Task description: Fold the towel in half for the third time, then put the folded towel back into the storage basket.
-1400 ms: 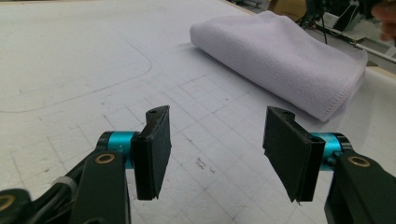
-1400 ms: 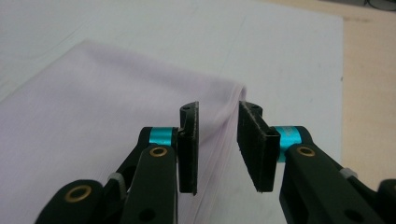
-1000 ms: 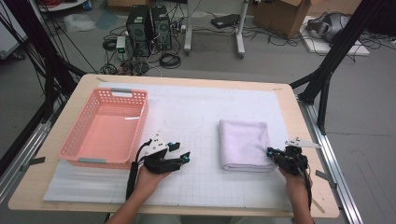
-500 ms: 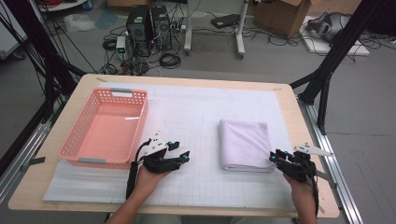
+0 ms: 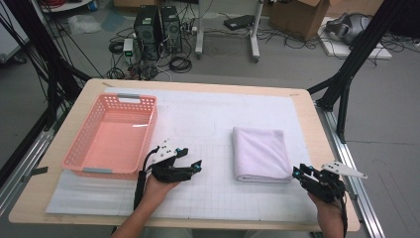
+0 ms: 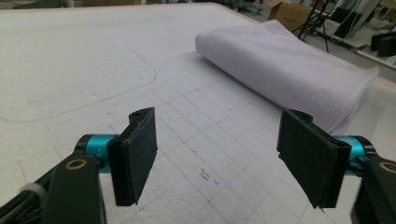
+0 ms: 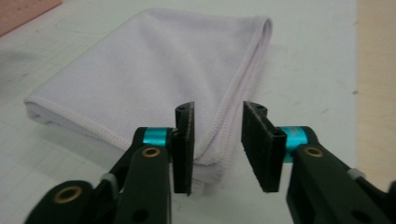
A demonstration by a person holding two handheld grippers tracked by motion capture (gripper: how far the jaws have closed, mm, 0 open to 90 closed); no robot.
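A folded pale lilac towel (image 5: 261,152) (image 6: 285,65) (image 7: 154,70) lies flat on the white gridded mat (image 5: 218,198), right of centre. My right gripper (image 5: 296,173) (image 7: 217,112) sits low just off the towel's near right corner. Its jaws have just been opening; a gap shows between the pads and nothing is pressed by them. My left gripper (image 5: 198,165) (image 6: 219,121) rests over bare mat left of the towel and points toward it. Its jaws have just been opening too, and they stand wide with nothing between them.
A pink plastic basket (image 5: 99,170) with nothing in it stands on the mat's left side, next to my left hand. The table's right wooden edge (image 5: 341,163) runs close beside my right gripper. Cables, computer towers and boxes lie on the floor beyond the table.
My right gripper has drawn back to the right, away from the towel's corner, and its jaws have parted. The left hand has stayed put while its jaws spread wider.
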